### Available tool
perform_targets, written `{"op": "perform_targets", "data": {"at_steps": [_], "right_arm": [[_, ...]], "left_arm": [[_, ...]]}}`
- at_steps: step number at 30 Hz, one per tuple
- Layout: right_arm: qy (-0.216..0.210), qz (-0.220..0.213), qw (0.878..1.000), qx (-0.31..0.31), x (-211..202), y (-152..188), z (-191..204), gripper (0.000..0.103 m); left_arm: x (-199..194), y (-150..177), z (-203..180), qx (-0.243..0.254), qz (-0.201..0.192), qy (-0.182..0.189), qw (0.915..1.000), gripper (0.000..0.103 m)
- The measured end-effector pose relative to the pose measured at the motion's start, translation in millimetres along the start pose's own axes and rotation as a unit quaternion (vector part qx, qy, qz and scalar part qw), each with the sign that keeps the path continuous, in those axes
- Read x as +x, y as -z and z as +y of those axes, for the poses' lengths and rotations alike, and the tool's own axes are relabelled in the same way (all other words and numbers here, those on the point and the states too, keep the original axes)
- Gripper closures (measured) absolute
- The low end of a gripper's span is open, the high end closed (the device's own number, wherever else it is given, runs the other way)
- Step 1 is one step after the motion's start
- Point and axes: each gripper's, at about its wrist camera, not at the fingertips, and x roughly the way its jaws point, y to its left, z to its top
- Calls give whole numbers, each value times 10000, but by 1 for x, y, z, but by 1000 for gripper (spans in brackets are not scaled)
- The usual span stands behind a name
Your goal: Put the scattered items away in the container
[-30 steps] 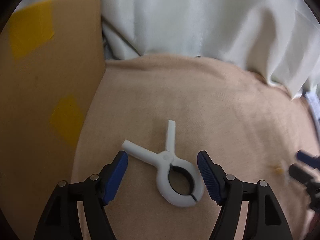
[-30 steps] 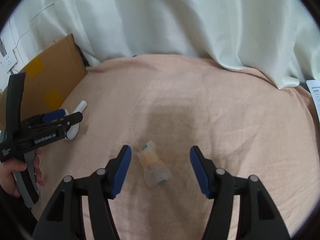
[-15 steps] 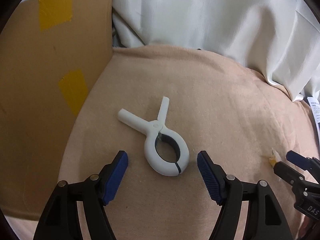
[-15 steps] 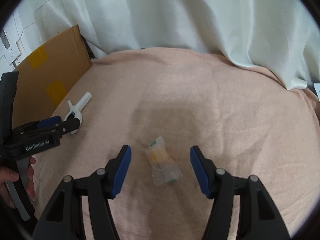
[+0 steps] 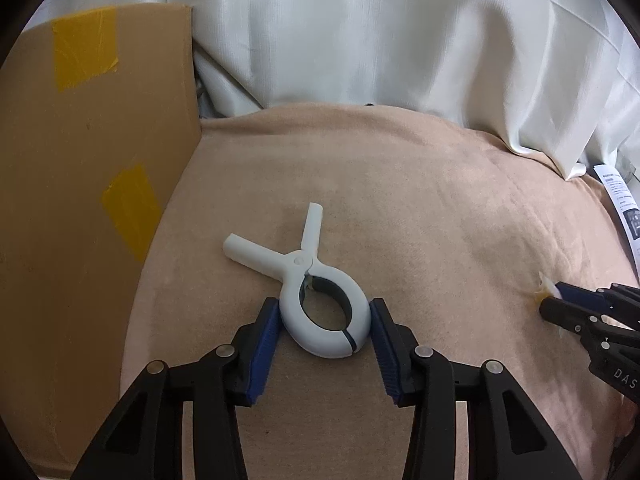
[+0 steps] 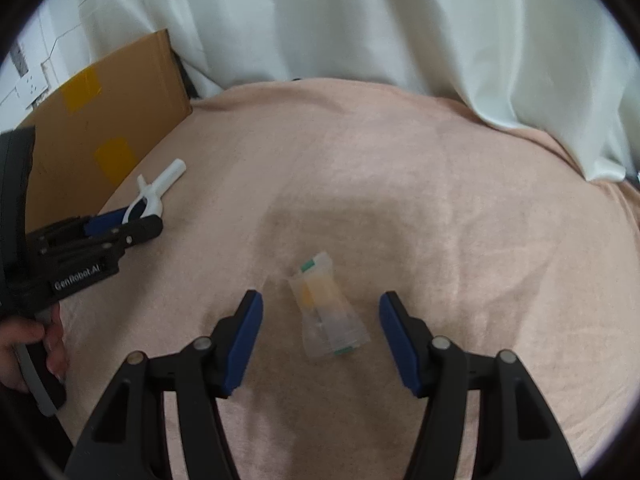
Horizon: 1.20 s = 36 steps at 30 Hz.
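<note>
White plastic forms the spring clamp [image 5: 320,312], which is lying flat on the beige cloth [image 5: 420,200] covering the table. The left claw [image 5: 324,344] is closing on the clamp: both blue pads [image 5: 264,344] are pressing against the outer sides of the clamp's ring-shaped jaw end, and the two handles are pointing away from the claw, toward the cardboard box [image 5: 80,200]. The box is standing just beside the left edge of the cloth, with patches of yellow tape [image 5: 86,54] on its wall.

The right claw [image 6: 320,336] is hovering with its fingers spread wide. A small clear plastic packet [image 6: 326,312], with orange contents and green marks at both ends, is lying on the cloth between the two blue pads [image 6: 244,344], and neither pad is touching it. In the right wrist view, the left claw [image 6: 128,222] is showing at the left edge, gripping the clamp [image 6: 154,192] near the box [image 6: 108,120], with a hand [image 6: 24,344] holding its grip.

A white curtain [image 5: 360,40] is hanging behind the table. A printed paper sheet [image 5: 622,212] is lying at the far right edge of the cloth.
</note>
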Motion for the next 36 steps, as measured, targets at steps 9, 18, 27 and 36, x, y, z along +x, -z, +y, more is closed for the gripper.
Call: {"op": "perform_targets", "data": {"at_steps": [9,18,27,36], "right_arm": [[-204,-325,9993,47,-23,-10,-1,76],[-336,-884,9953,195,-48,-33,3,76],[-314,-1066,9934,272,-51,-46,5,76],[-346,-1590,9858,412,-85,-75,11,76]], "left_arm": [[-25,-21,-3,-46,-362,272,9990,57],[-50,-42,-12,9,-767,287,9966,57],[-75,-59,-1,-154,-1057,312,9938,58],[-102,-80,15,-150,-1264,324,9913,59]]}}
